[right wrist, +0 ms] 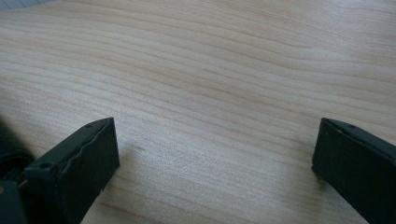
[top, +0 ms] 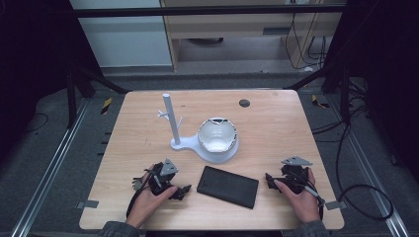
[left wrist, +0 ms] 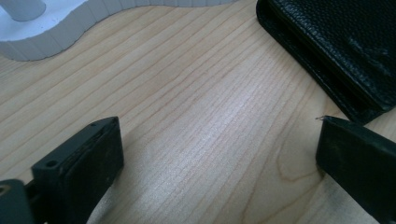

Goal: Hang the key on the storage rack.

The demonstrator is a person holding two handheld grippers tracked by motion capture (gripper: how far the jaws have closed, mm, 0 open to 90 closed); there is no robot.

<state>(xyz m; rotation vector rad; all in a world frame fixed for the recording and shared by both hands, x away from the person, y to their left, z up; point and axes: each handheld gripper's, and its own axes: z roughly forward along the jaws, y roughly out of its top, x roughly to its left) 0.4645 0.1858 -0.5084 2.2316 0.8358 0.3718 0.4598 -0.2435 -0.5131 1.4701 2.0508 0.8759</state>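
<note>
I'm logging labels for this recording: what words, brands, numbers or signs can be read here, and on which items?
None can be read.
Black case: plain grained surface, no mark visible.
White stand and white bowl: no text visible.
Left claw and right claw: no legible marking.
Table: bare wood grain.

The right gripper point(right wrist: 215, 163) has its two black fingers point(right wrist: 77, 170) rising from the bottom edge, spread wide apart with nothing between them. Beneath and beyond them runs the pale wooden worktop point(right wrist: 224, 70), its grain lines sweeping across the view. The left finger casts a soft shadow on the wood beside it. A dark, rounded edge point(right wrist: 9, 147) shows at the far left, too cropped to identify.
</note>
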